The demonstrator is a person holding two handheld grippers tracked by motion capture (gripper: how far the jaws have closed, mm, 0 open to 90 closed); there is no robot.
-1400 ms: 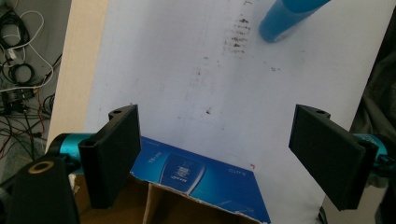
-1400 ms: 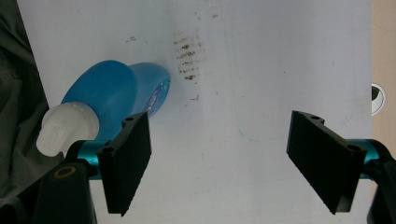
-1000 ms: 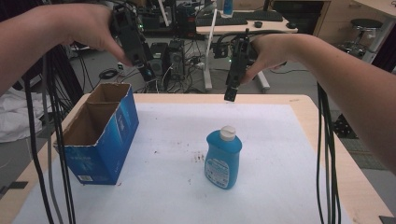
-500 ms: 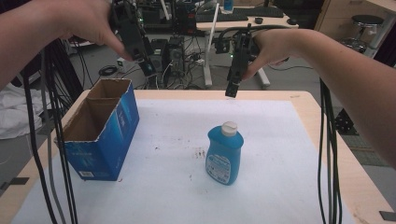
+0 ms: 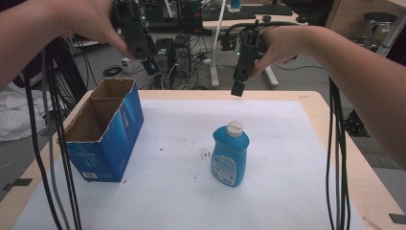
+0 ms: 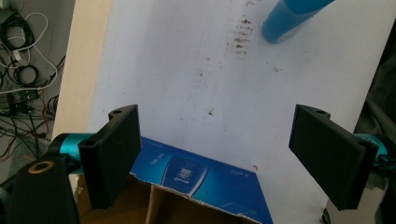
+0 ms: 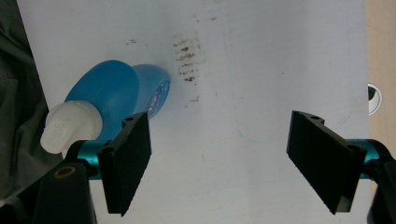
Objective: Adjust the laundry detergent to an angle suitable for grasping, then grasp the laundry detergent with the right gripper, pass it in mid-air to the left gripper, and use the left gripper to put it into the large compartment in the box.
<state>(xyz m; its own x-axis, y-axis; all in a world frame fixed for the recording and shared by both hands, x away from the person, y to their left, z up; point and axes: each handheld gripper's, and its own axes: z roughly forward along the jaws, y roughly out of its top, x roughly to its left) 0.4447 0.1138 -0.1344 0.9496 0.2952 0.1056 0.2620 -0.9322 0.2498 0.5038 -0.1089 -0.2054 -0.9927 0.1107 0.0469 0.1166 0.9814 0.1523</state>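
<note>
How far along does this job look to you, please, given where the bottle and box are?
Nothing looks done: the blue plastic bottle with the white cap stands upright on the white table cover, apart from the open blue cardboard box. In hand: nothing; the left gripper and right gripper are open above the table. Any grasping or packing remains.

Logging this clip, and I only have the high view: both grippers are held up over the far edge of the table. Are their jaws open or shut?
Observer: Both open. The left gripper has its jaws spread wide, nothing between them.
Operator: What sits below it?
Observer: The open top of the blue box.
Operator: And the right one?
Observer: The right gripper is also spread and empty; the blue bottle with its white cap lies beside its left jaw in the right gripper view, well below it.
</note>
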